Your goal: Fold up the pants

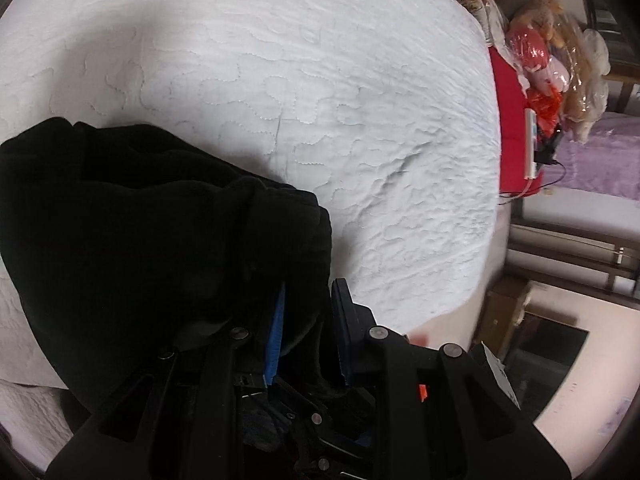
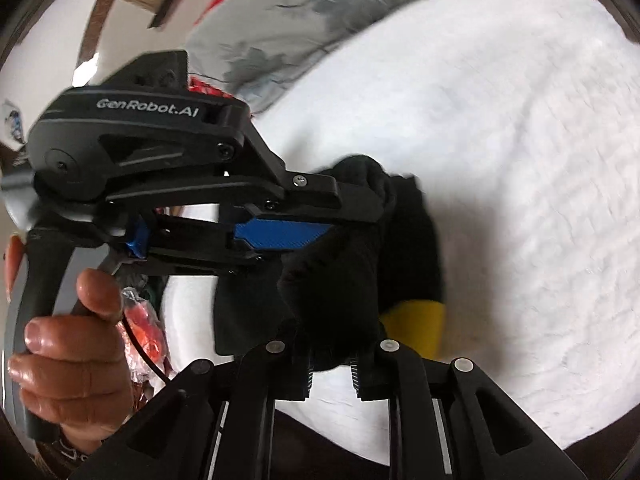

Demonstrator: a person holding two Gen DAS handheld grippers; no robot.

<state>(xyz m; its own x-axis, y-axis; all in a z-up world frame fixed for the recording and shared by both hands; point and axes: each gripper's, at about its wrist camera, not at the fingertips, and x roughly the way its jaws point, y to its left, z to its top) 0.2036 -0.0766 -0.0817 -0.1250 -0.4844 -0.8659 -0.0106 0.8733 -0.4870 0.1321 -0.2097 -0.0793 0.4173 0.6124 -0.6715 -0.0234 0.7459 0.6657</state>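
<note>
The black pants (image 1: 132,232) hang bunched over the white quilted bed (image 1: 304,92). My left gripper (image 1: 308,320) is shut on a fold of the pants, with black cloth pinched between its blue pads. In the right wrist view the left gripper (image 2: 344,220) comes in from the left, held by a hand, and clamps the pants (image 2: 360,248). My right gripper (image 2: 332,372) is shut on the lower edge of the same cloth. A yellow patch (image 2: 416,324) shows under the pants.
A grey patterned pillow (image 2: 288,12) lies at the head of the bed. Beside the bed stand a red seat (image 1: 512,128) with bagged plush toys (image 1: 560,52), a purple cover (image 1: 600,156) and wooden furniture (image 1: 560,256). The bed edge runs down the right side of the left wrist view.
</note>
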